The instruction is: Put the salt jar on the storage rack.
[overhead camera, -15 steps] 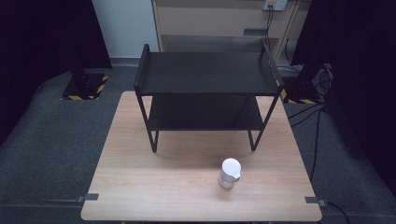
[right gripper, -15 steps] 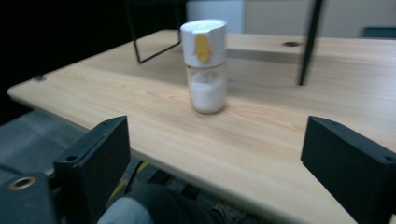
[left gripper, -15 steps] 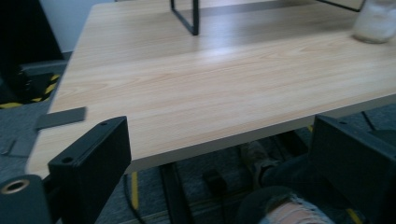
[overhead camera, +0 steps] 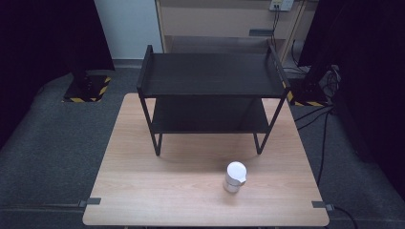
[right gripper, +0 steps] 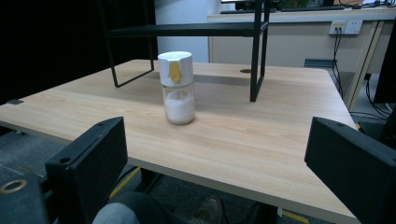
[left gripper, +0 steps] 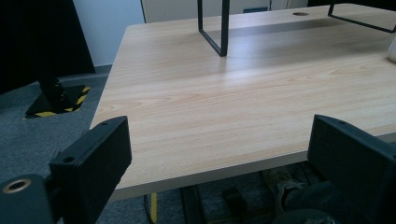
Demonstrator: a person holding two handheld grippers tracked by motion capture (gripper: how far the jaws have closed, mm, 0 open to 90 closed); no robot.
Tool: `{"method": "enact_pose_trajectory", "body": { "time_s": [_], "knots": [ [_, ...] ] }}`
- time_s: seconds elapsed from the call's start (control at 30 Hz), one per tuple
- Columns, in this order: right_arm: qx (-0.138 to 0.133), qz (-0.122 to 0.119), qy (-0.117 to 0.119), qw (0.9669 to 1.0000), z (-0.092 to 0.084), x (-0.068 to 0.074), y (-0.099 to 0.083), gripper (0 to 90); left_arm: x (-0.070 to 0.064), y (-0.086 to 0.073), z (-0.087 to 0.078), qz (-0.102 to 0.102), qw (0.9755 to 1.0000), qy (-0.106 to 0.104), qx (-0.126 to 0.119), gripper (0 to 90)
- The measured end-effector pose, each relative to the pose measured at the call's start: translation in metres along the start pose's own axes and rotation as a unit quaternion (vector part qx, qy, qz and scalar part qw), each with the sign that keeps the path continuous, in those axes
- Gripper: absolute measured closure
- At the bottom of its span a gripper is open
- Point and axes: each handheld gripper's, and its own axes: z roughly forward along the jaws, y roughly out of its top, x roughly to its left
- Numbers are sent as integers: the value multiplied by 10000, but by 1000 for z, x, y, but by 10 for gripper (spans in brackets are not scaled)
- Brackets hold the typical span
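left gripper (left gripper: 219, 163) held wide and empty off the table's (overhead camera: 143, 191) near edge; right gripper (right gripper: 215, 163) likewise wide, empty, facing the shaker jar (right gripper: 176, 87). from above, jar (overhead camera: 234, 176) upright at 5 o'clock of the black rack (overhead camera: 210, 76). tall and narrow, so likely toppled by an off-centre nudge. yellow spout tab visible from right gripper view, not from above.

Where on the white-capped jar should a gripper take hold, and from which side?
Best guess: grip the clear glass body of the jar just below the white cap, coming in level from the table's near edge. The jar stands upright with open table around it, and the right gripper already faces it with jaws wide apart.
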Motion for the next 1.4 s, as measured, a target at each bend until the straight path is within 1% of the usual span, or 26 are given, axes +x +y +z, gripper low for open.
{"method": "enact_pose_trajectory", "body": {
  "time_s": [0.1,0.4,0.63,0.67,0.77,0.9,1.03,1.1,1.17,1.2,1.23,1.3,1.33,1.37,1.4],
  "knots": [
    [16,41,-42,10000,-2,-1,0,61,0,0,-1,-5,10000,27,-6,51],
    [43,-3,-72,10000,0,-2,3,61,1,-1,-1,11,10000,19,-10,51],
    [165,-2,4,9999,14,-2,7,61,1,0,-3,1,10000,-25,-50,51],
    [184,-40,32,9998,17,-3,8,60,0,-1,-3,-3,10000,-32,-64,51],
    [247,-94,147,9995,28,-5,14,61,1,0,-3,5,10000,-45,-72,51],
    [252,-216,280,9991,45,-9,21,61,1,-1,-4,2,9999,-78,-85,51],
    [283,-228,460,9983,65,-16,27,61,1,-1,-4,7,9999,-103,-100,51],
    [312,-307,549,9975,78,-20,32,61,1,-1,-4,17,9999,-119,-95,51],
    [330,-330,629,9969,88,-23,35,60,1,-1,-4,20,9999,-135,-103,51],
    [341,-368,685,9964,97,-25,37,61,1,-1,-4,20,9999,-135,-103,51],
    [341,-368,685,9964,97,-25,37,61,1,-1,-4,24,9998,-143,-107,51],
    [375,-460,799,9950,118,-29,41,61,0,-1,-4,27,9998,-167,-109,51],
    [402,-470,829,9946,124,-30,42,60,0,-1,-4,24,9998,-173,-111,52],
    [436,-469,881,9941,134,-32,43,60,0,-1,-4,24,9998,-173,-111,51],
    [436,-469,881,9941,134,-32,43,60,0,-1,-4,28,9998,-177,-114,51]
  ]
}}
